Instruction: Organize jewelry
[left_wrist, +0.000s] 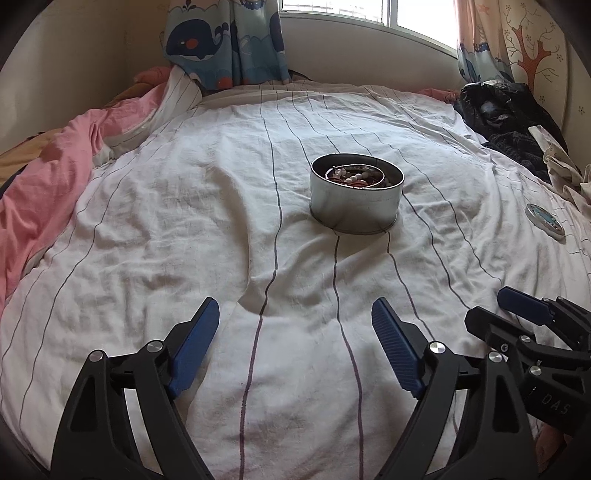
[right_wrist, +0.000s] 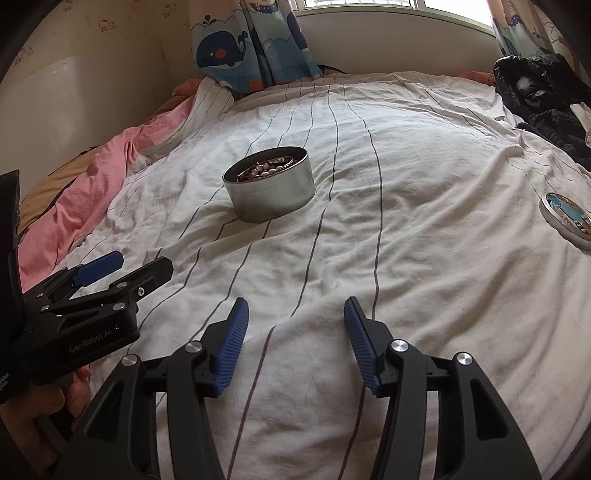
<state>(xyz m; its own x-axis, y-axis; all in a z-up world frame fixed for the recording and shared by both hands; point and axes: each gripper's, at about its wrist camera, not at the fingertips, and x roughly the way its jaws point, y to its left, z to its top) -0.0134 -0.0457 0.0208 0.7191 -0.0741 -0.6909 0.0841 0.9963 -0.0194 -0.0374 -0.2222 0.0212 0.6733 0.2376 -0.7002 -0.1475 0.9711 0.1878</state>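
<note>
The round tin (left_wrist: 356, 194) of jewelry (left_wrist: 351, 176) is seen mid-bed on the striped sheet (left_wrist: 184, 221), its lid (right_wrist: 567, 216) well apart (far right); both tools, left tool (left_wrist: 295, 325) and right tool (right_wrist: 295, 325), are held apart and empty; the lid is best approached low, then centred squarely over the rim.

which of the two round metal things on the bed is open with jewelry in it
The tall silver tin mid-bed, open-topped with beads showing inside. The flat round lid lies apart near the right edge, picture side up.

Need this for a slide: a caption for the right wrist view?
Open right gripper faces a jewelry-filled tin on the striped sheet, lid aside.
</note>
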